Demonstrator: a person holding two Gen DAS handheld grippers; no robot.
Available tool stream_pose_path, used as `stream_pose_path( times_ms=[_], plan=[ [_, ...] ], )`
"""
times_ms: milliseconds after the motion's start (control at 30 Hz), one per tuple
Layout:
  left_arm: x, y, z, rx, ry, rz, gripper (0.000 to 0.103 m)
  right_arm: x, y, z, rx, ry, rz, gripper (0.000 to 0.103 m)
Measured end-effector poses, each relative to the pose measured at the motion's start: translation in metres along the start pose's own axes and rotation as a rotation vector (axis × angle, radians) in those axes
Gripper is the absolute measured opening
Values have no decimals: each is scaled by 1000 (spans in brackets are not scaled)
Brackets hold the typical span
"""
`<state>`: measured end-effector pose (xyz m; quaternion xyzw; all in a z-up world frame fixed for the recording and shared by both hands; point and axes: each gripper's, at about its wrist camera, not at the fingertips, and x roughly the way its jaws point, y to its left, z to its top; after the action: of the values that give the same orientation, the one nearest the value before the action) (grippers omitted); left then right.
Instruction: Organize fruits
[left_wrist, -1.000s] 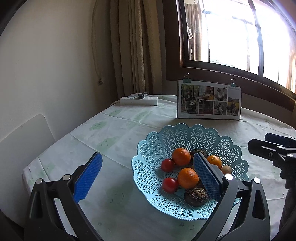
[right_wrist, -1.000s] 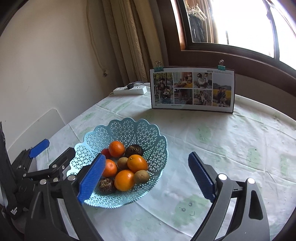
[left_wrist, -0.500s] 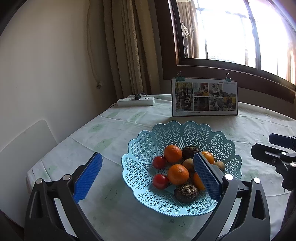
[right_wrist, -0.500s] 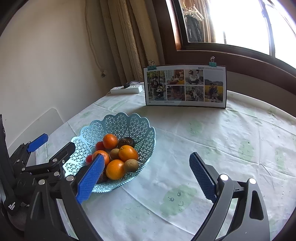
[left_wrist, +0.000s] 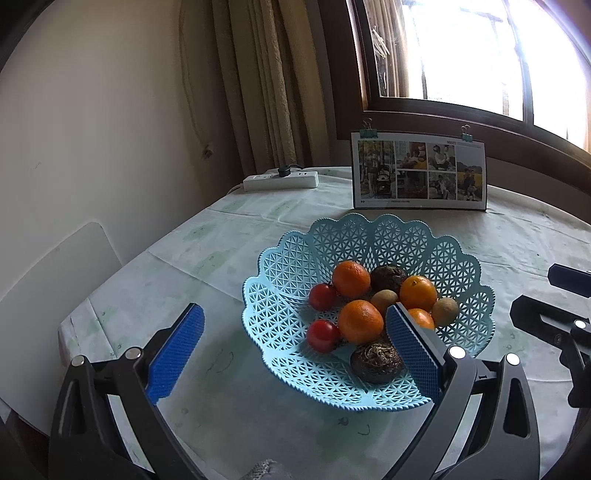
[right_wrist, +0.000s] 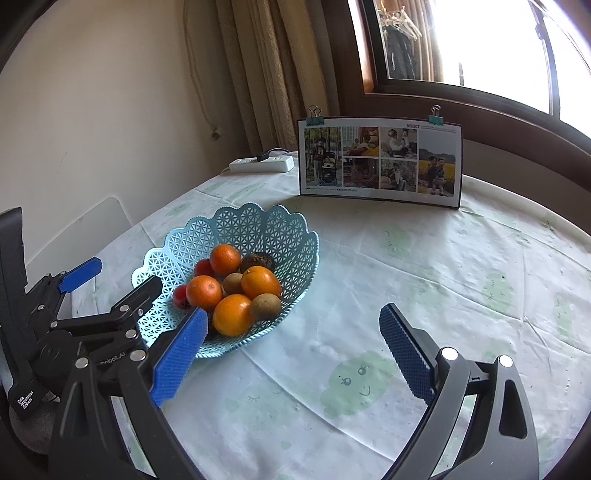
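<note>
Basket (left_wrist: 280, 295): left of table (right_wrist: 424, 258), holding fruit (right_wrist: 236, 288).
Left gripper (left_wrist: 291, 350): released, empty, near basket.
Right gripper (right_wrist: 291, 347): released, empty, over table.

Daylight pours through the dark-framed window (left_wrist: 480, 55), whose panes blow out to pure white glare in both views. The pale green-printed tablecloth (right_wrist: 406, 277) is evenly lit, with soft shadow beneath the light-blue lattice plastic basket (left_wrist: 291, 310). Fisheye bending curves the edges; the corners darken to black. Focus is sharp.
</note>
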<state>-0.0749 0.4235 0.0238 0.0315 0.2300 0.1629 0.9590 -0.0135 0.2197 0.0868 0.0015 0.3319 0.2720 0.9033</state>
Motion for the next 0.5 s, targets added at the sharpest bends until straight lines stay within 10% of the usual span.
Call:
stream_pose_path(
  times_ms=[500],
  plan=[
    [-5,-1,-7,17,-14,40,100,3,16,-4,-81,3,-42,94]
  ],
)
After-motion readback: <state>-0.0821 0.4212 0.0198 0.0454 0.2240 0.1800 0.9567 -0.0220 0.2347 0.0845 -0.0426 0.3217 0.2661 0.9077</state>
